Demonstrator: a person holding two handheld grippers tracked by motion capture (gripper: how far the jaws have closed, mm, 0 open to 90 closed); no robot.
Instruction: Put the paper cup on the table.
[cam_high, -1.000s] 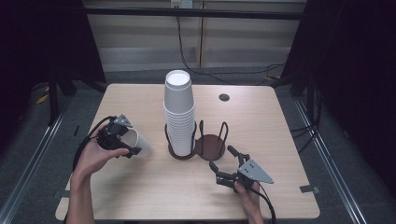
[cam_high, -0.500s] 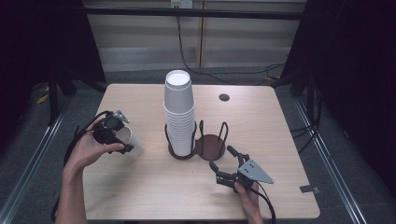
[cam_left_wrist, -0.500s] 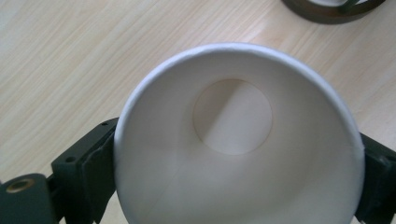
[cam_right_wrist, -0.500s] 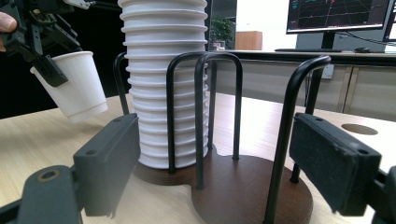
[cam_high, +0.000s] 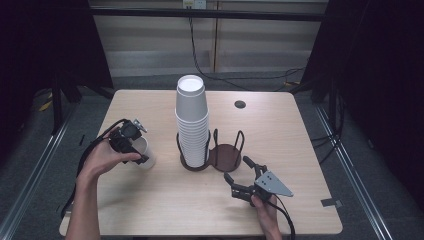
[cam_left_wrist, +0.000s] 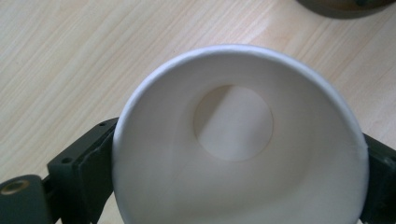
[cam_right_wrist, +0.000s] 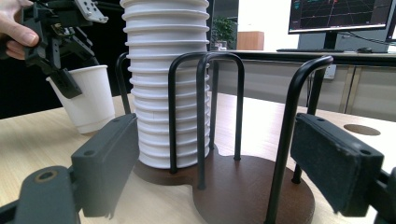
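A white paper cup sits between the jaws of my left gripper at the table's left, mouth up and slightly tilted, its base at the tabletop. In the left gripper view the cup is empty, and a black finger touches its rim on each side. The jaws have just been opening with the cup still between them. My right gripper lies open near the front edge and points at the dark wooden cup holder. Its jaws hold nothing.
A tall stack of white cups fills the holder's left ring, and the right ring with its black wire hoops is bare. A round dark hole sits in the wooden table at the back right. Cables trail off the front edge.
The left hand has shifted slightly and turned the cup more upright, with the cup still between its jaws. The right gripper has not moved.
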